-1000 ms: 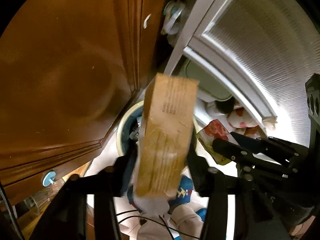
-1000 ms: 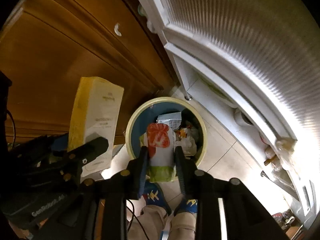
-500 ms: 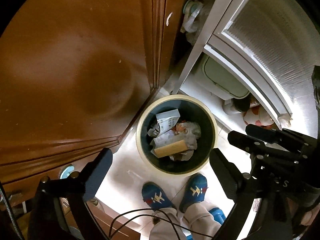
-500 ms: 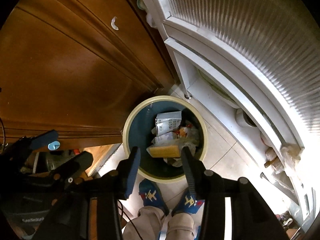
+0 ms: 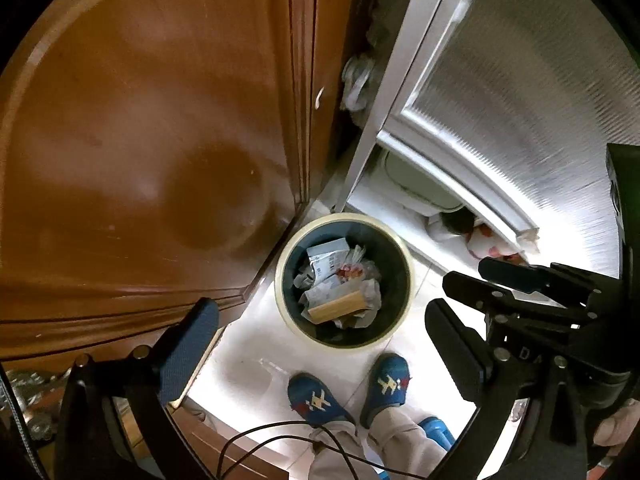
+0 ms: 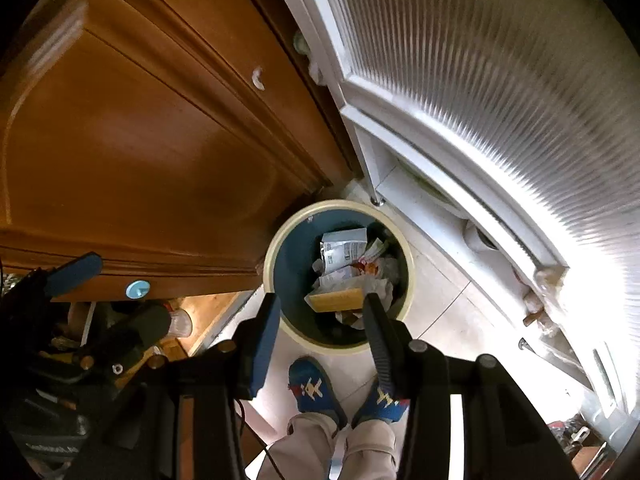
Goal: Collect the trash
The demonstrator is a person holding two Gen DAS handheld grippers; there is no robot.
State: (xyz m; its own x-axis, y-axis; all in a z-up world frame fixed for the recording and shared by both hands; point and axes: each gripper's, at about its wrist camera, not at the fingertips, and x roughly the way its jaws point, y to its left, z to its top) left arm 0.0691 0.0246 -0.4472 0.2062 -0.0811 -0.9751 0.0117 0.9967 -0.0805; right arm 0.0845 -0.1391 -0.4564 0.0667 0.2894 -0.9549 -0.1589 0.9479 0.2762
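Both hand-held grippers, left (image 5: 320,336) and right (image 6: 320,320), now spread empty; box (image 5: 338,307) in bin (image 5: 288,256).

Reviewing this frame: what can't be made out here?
- Bin bottom, both views: covered by the tan box and crumpled wrappers.
- Print on the wrappers: too small.
- Beyond the ribbed glass door, right wrist view: blurred by the glass.
- Items low behind the white frame, left wrist view: partly hidden by the frame and the right gripper.
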